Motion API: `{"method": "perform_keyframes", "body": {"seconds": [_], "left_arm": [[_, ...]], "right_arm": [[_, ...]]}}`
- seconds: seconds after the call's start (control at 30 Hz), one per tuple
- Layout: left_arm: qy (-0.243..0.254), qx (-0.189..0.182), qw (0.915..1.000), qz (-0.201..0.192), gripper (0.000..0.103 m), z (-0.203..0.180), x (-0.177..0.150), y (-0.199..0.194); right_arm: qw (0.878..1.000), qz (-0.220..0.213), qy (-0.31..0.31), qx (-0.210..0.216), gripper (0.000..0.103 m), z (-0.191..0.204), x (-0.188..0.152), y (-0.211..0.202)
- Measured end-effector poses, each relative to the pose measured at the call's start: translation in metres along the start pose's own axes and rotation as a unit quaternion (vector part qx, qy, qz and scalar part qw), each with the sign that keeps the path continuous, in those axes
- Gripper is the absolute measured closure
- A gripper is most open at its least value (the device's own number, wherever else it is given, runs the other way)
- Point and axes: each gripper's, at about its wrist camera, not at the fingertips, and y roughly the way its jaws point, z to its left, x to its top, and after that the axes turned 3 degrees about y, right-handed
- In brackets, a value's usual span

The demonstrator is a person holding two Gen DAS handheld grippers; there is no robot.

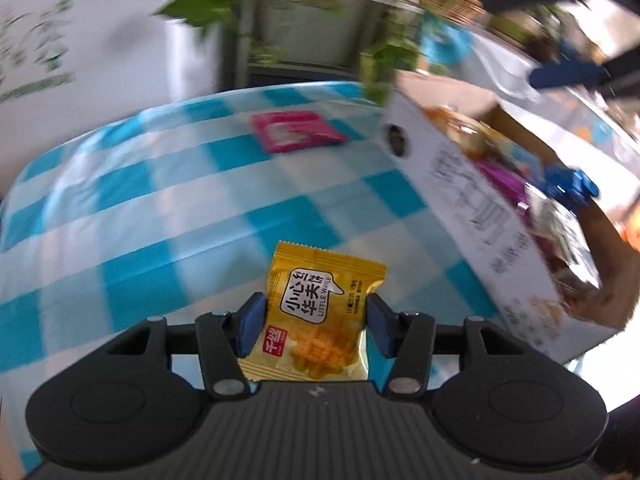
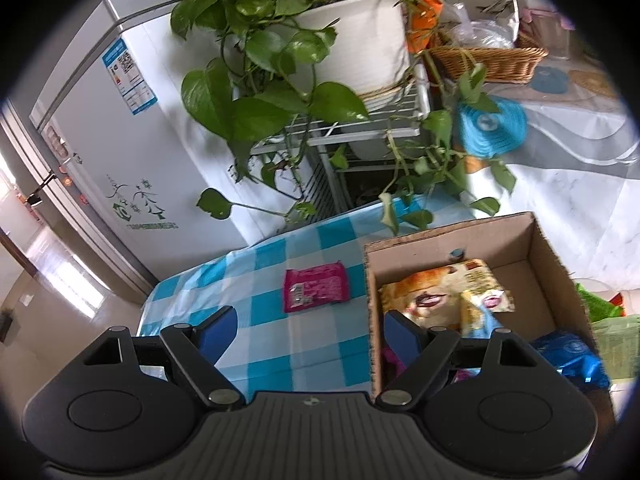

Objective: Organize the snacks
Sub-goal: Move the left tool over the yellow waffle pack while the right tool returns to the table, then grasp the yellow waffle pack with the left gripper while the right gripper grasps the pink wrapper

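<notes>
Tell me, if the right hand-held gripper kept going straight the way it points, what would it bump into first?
Probably the blue checked tablecloth, close beside the cardboard box. The right hand-held gripper points down at bare cloth; the pink packet lies farther on. Depth is hard to judge.

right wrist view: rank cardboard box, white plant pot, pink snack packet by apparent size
1-2. Cardboard box and white plant pot: close in apparent size. The box is partly cut off by the fingers and nearer the camera, so I won't rank them.
3. Pink snack packet: clearly smallest, flat on the checked tablecloth.
</notes>
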Motion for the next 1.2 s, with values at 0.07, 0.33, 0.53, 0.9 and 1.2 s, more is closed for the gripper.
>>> {"method": "perform_keyframes", "body": {"seconds": [0.07,0.33,0.53,0.9,1.2], "left_arm": [[-0.018,0.020,0.9996,-0.006,0.050,0.012,-0.002,-0.005],[-0.113,0.082,0.9897,-0.033,0.050,0.058,-0.008,-0.020],[-0.165,0.107,0.9798,-0.036,0.049,0.079,-0.015,-0.022],[-0.180,0.092,0.9788,-0.033,0.021,0.081,-0.015,-0.016],[-0.151,0.107,0.9824,-0.021,0.001,0.072,-0.013,-0.005]], "right_arm": [[1.000,0.005,0.001,0.006,0.018,0.004,-0.001,0.006],[0.999,0.026,-0.008,0.019,0.018,0.024,-0.006,0.037],[0.999,0.035,-0.022,0.012,0.018,0.038,-0.011,0.066],[0.998,0.042,-0.041,-0.033,0.018,0.049,-0.014,0.128],[0.994,0.058,-0.066,-0.060,0.017,0.052,-0.007,0.171]]}}
